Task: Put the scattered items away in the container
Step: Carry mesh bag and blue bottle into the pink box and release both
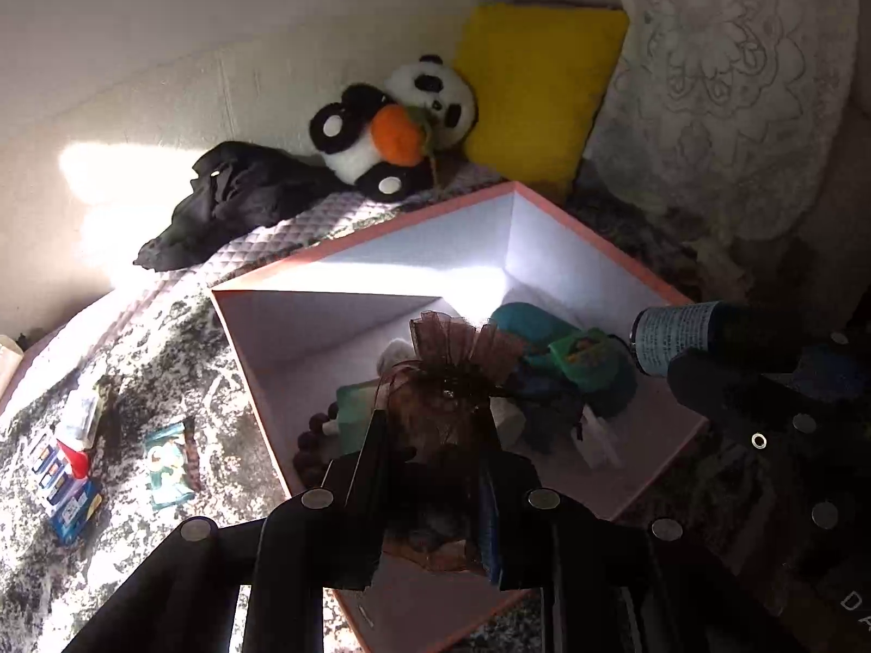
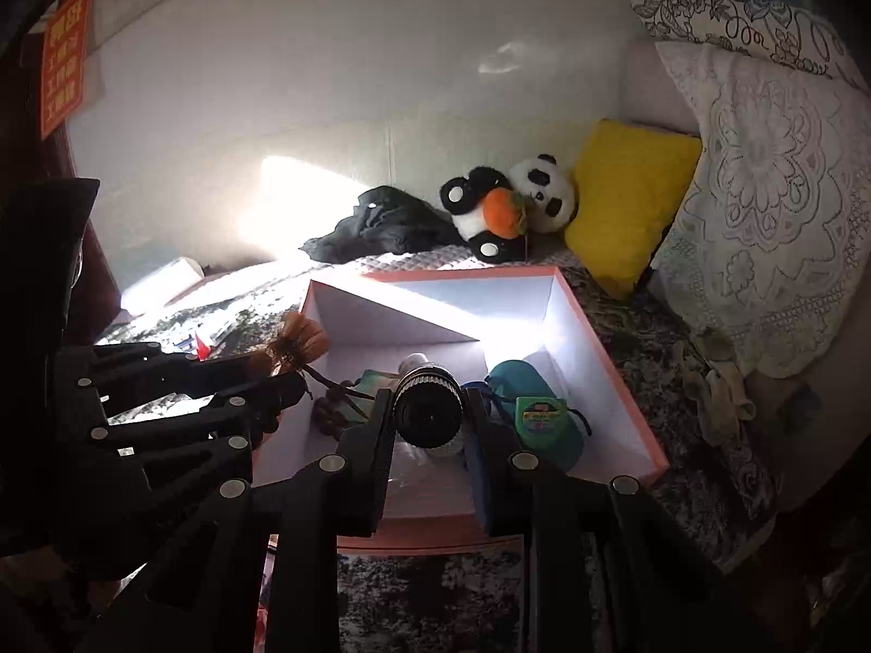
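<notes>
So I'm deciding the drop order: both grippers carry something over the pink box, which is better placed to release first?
Probably the right gripper: its dark bottle sits centred over the pink box. The left gripper holds its mesh pouch nearer the box's edge.

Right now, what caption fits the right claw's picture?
Right claw holds a dark bottle over the pink box.

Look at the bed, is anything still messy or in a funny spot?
Yes. A few small packets still lie scattered on the patterned blanket, left of the pink box. A black cloth is crumpled in a heap by the wall, and the toy panda is tipped on its side against the yellow pillow.
</notes>
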`<control>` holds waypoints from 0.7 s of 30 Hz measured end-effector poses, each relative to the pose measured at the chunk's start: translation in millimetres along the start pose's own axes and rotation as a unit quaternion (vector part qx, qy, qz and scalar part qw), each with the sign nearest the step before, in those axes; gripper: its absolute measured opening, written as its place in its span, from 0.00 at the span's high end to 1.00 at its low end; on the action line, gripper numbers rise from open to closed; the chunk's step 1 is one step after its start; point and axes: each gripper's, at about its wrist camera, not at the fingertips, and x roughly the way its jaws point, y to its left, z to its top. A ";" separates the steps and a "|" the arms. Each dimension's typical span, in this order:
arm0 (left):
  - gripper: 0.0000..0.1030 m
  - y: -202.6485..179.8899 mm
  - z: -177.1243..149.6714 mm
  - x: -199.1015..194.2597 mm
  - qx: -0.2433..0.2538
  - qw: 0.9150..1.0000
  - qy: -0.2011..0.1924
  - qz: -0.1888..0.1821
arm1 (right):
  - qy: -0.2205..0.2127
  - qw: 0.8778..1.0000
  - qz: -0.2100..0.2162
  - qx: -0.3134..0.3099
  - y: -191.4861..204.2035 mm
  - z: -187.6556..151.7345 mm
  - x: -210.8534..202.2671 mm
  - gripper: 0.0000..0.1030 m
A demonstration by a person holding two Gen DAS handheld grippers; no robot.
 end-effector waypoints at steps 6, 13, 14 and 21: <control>0.40 15.9 11.0 49.8 -0.013 0.999 0.032 0.002 | 0.034 0.999 -0.010 0.009 -13.0 11.0 63.9 0.73; 0.14 35.0 12.1 77.1 -0.038 0.998 0.049 0.005 | 0.020 0.997 -0.048 0.059 -47.9 16.0 95.3 0.31; 0.14 35.2 12.1 77.8 -0.037 0.998 0.048 0.005 | 0.019 0.996 -0.049 0.066 -51.8 16.8 96.5 0.31; 0.14 38.4 12.1 61.1 -0.034 0.999 0.033 0.009 | 0.017 0.996 -0.046 0.076 -50.3 19.8 91.1 0.31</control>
